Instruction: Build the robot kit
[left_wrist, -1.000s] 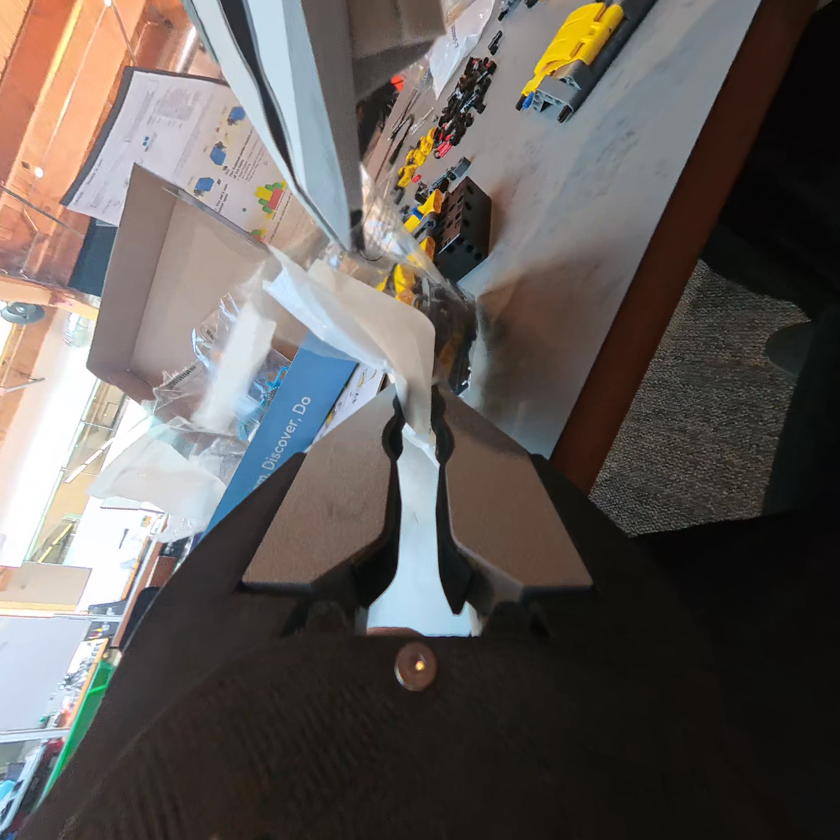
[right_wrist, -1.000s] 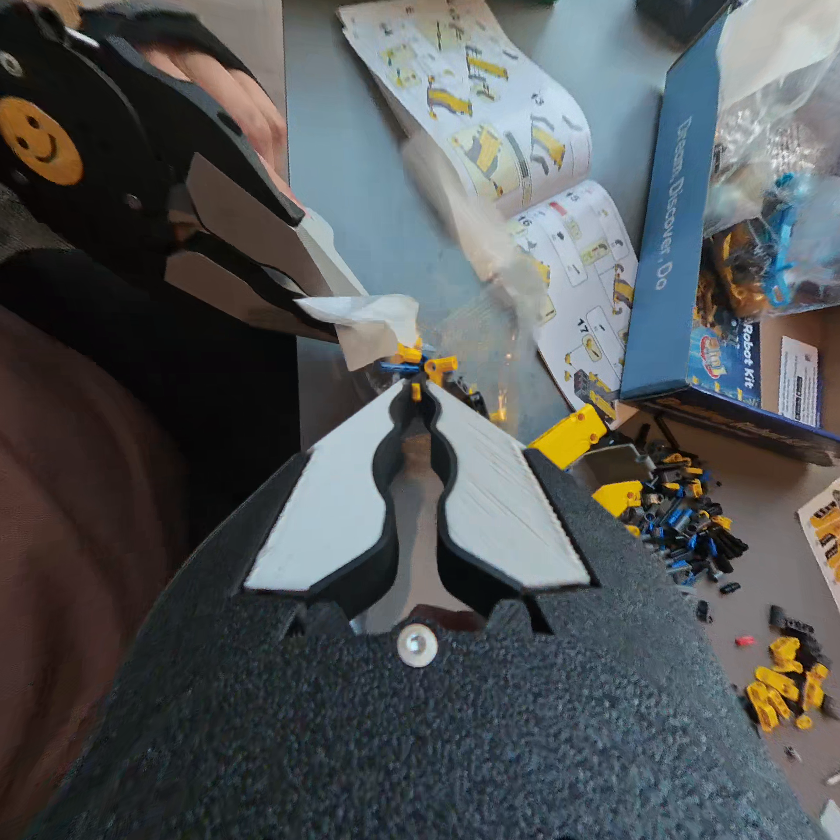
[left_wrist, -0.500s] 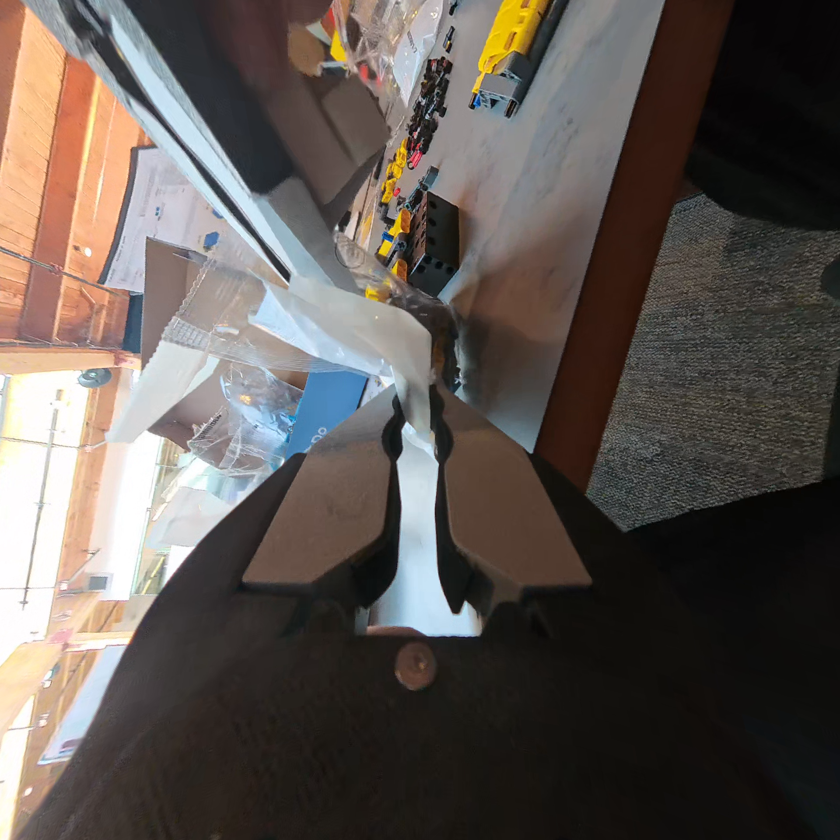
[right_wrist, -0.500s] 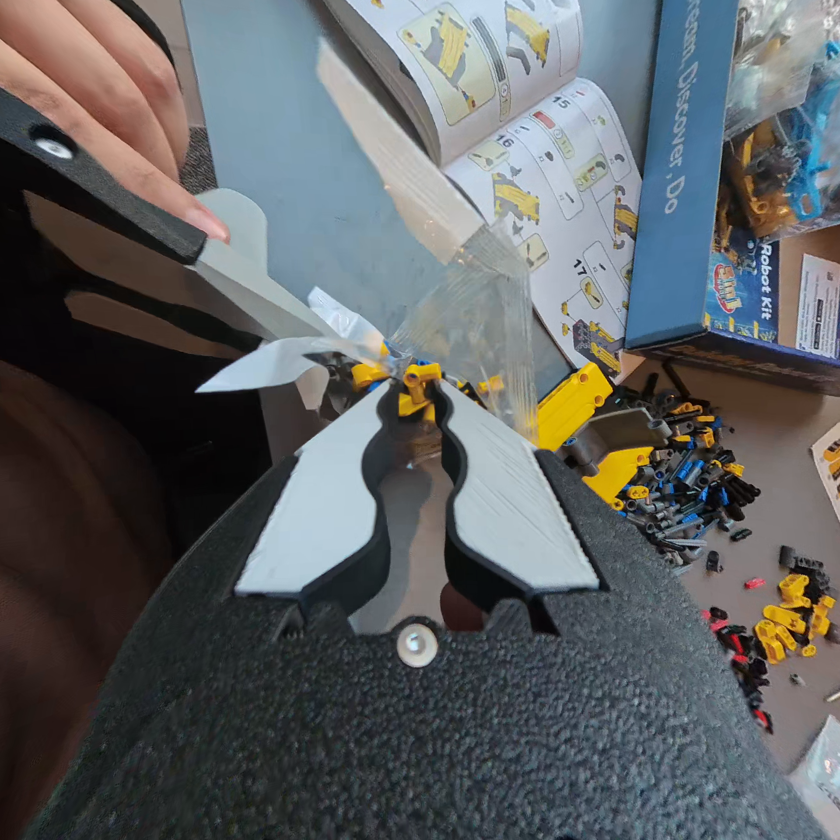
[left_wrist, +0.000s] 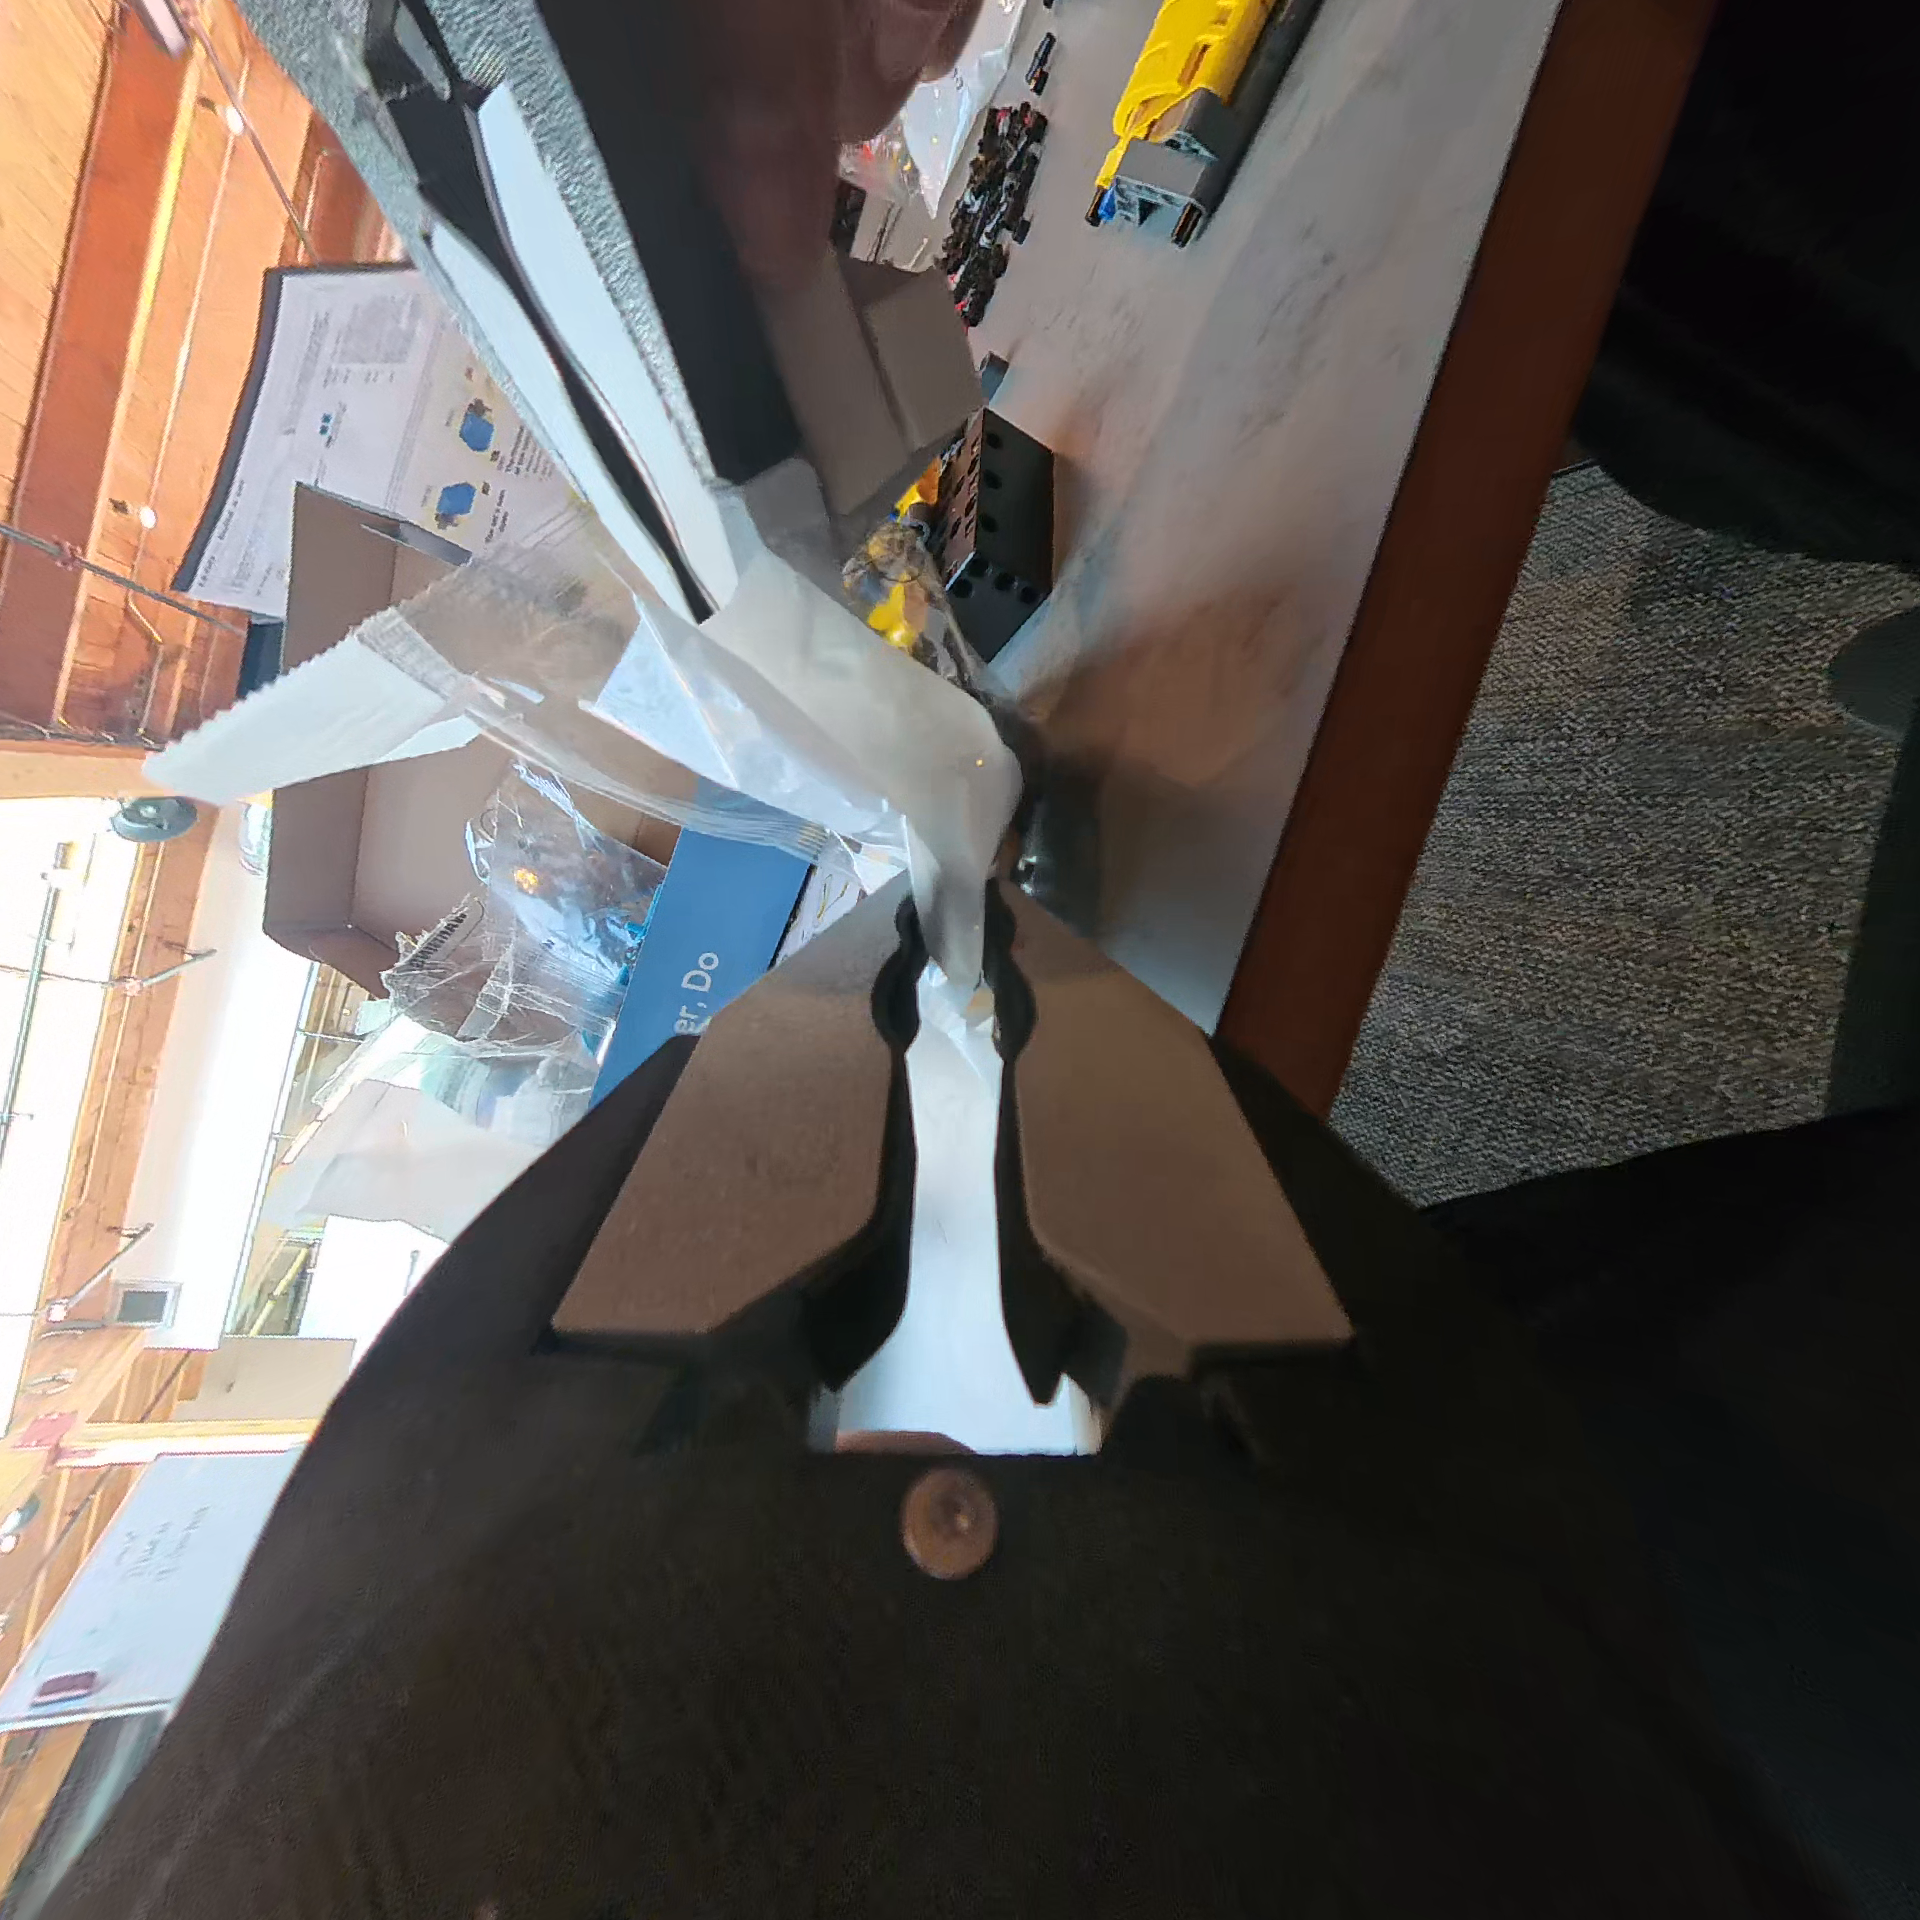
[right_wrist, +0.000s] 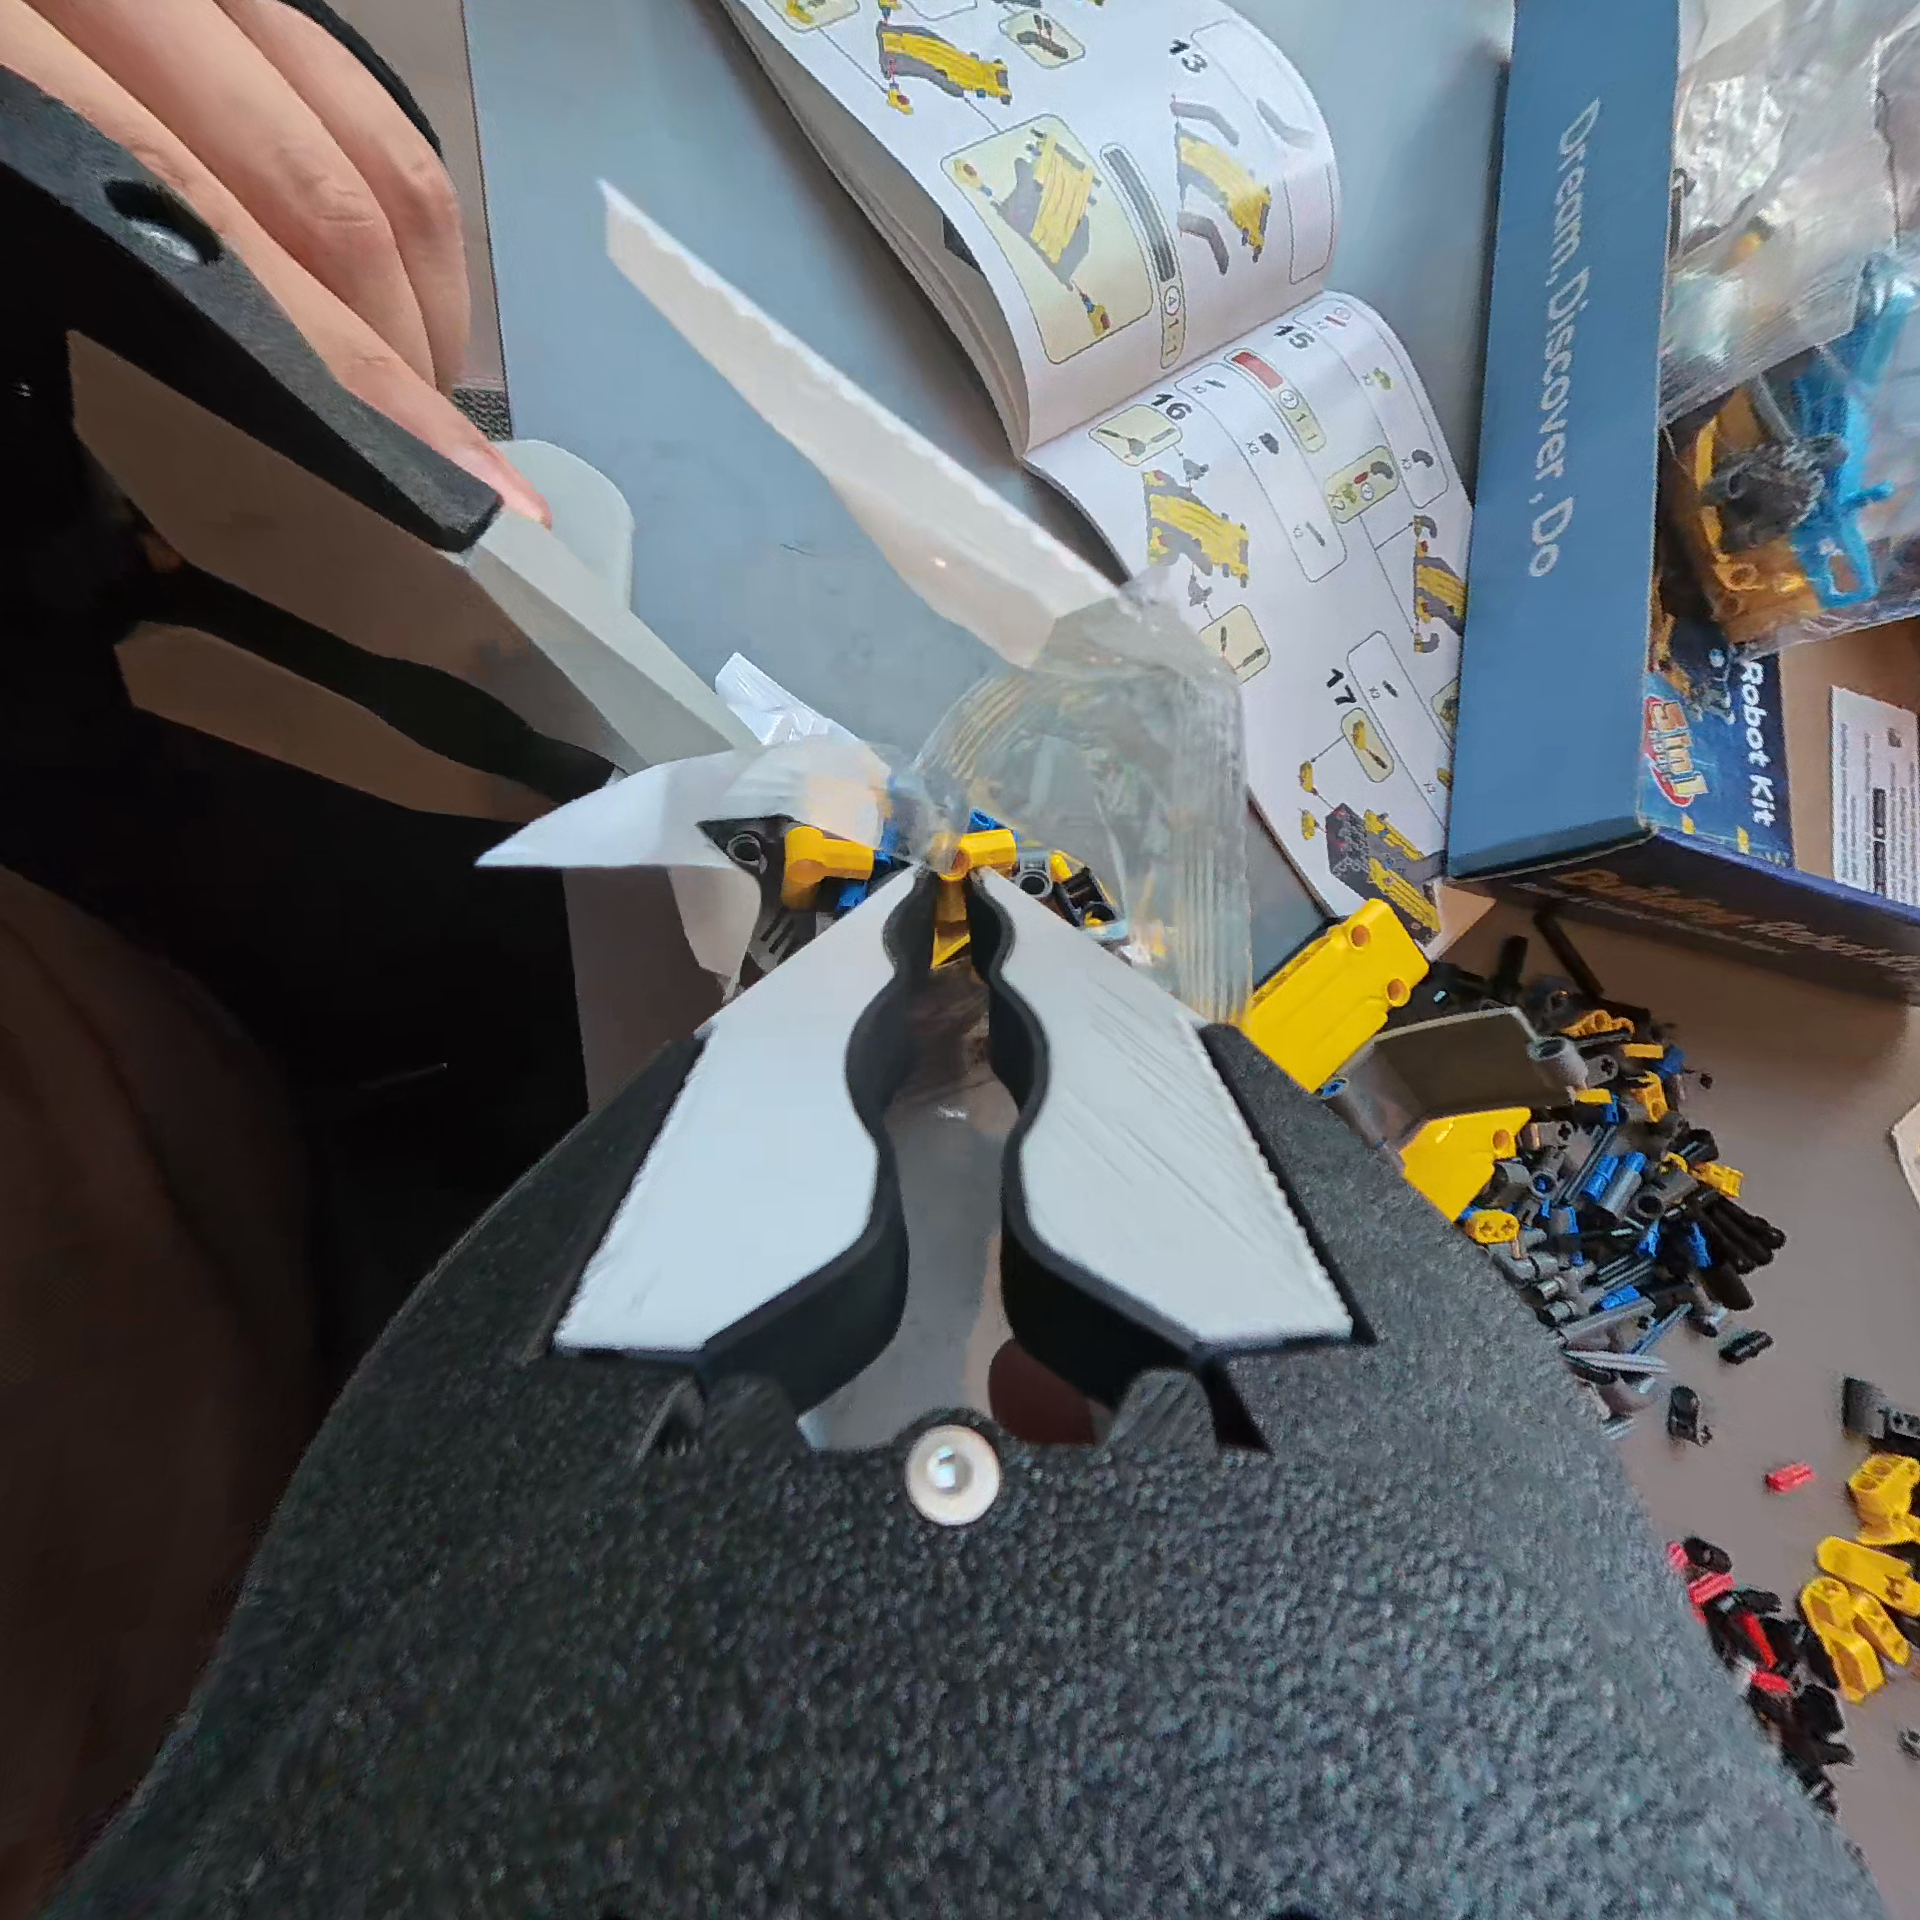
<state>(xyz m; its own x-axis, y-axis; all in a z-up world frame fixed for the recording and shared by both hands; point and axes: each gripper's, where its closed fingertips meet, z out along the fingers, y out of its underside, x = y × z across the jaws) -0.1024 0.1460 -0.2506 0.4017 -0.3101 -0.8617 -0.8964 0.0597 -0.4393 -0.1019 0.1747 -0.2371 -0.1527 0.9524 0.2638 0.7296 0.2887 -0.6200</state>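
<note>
A clear plastic bag (right_wrist: 1101, 748) of small yellow, blue and black building parts hangs between my two grippers above the grey table's (right_wrist: 665, 416) front edge. My left gripper (left_wrist: 956, 914) is shut on a white corner of the bag (left_wrist: 831, 717). My right gripper (right_wrist: 948, 883) is shut on the bag's other side, with a yellow part (right_wrist: 977, 852) right at its tips. The left gripper also shows in the right wrist view (right_wrist: 717, 748), with a person's hand (right_wrist: 312, 229) on it. The right gripper shows in the left wrist view (left_wrist: 717, 582), very close above mine. The bag's serrated white strip (right_wrist: 831, 436) sticks up.
An open instruction booklet (right_wrist: 1195, 312) lies behind the bag. A blue kit box (right_wrist: 1558, 468) with more bags of parts stands to the right. A loose pile of small parts (right_wrist: 1621, 1226) and a yellow and grey block (right_wrist: 1340, 966) lie at the right. The table's brown edge (left_wrist: 1455, 582) borders grey carpet (left_wrist: 1621, 831). The tips of both grippers are at nearly the same place.
Both grippers stay shut on the bag. The right gripper has come closer to the left one, and the bag has spread open between them with its white strip swinging up.
</note>
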